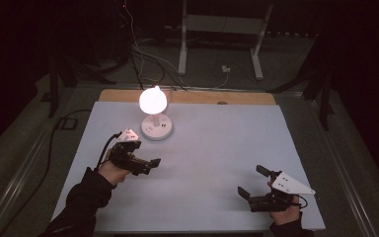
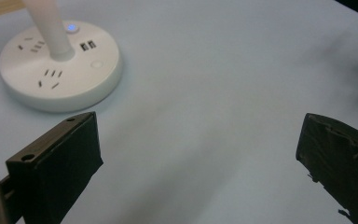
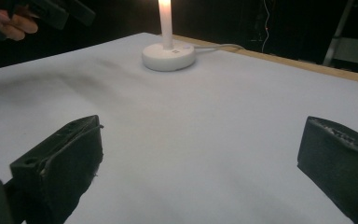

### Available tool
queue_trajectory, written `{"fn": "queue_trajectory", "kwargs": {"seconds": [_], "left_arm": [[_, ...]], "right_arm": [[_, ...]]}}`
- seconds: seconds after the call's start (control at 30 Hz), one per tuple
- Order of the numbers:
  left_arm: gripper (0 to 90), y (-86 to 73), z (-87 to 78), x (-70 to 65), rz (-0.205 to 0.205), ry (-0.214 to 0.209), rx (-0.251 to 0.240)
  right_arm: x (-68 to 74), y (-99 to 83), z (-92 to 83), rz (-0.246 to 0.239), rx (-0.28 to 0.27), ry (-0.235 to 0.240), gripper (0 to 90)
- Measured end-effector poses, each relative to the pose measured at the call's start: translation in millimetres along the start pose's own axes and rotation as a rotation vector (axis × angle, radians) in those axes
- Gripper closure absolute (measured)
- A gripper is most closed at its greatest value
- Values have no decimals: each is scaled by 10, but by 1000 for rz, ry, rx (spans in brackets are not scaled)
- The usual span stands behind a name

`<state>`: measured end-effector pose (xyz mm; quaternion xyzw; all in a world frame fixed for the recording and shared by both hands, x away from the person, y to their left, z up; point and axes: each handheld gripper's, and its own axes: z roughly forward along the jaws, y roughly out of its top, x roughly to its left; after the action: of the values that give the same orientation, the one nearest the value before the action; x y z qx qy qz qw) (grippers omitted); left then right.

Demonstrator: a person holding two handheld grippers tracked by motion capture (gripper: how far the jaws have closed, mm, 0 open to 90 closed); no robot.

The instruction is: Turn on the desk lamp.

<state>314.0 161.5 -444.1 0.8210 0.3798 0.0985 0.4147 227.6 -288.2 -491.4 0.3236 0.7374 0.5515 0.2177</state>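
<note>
One lit lamp [image 1: 154,111] stands at the far left-centre of your white table [image 1: 217,148], its glowing shade above a thin stem and a round white base. Your left gripper [image 1: 150,165] sits nearest to it, just in front of the base and slightly to its left, with the jaws spread wide and nothing between them. Your right gripper [image 1: 249,182] is well apart from the lamp, near the front right corner of the table, and its jaws also stand wide apart over bare surface.

Your left gripper view gives you the detail the high view washes out: the lamp base [image 2: 60,65] carries socket slots, two small ports, a round button and a small blue light [image 2: 72,27] beside the stem. The shade is cut off at the top there. Your right gripper view shows the lamp [image 3: 168,51] from the far side of the table, with a cable running off behind the base along the wooden table edge [image 3: 307,65], and your left hand [image 3: 14,23] holding its gripper at the upper left corner.
</note>
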Motion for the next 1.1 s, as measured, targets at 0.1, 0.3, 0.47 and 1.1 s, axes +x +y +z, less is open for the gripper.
{"fn": "queue_trajectory", "kwargs": {"seconds": [0.1,0.3,0.47,1.1], "left_arm": [[4,-82,-43,7,-2,3,0],[4,-279,-114,35,-9,14,4],[4,-450,-162,51,-14,10,-3],[4,-962,-310,45,43,34,23]], "right_arm": [[0,1,1,-3,1,0,0],[1,0,4,-5,3,0,0],[4,-1,6,-6,5,1,0],[6,-2,18,-6,12,4,0]]}}
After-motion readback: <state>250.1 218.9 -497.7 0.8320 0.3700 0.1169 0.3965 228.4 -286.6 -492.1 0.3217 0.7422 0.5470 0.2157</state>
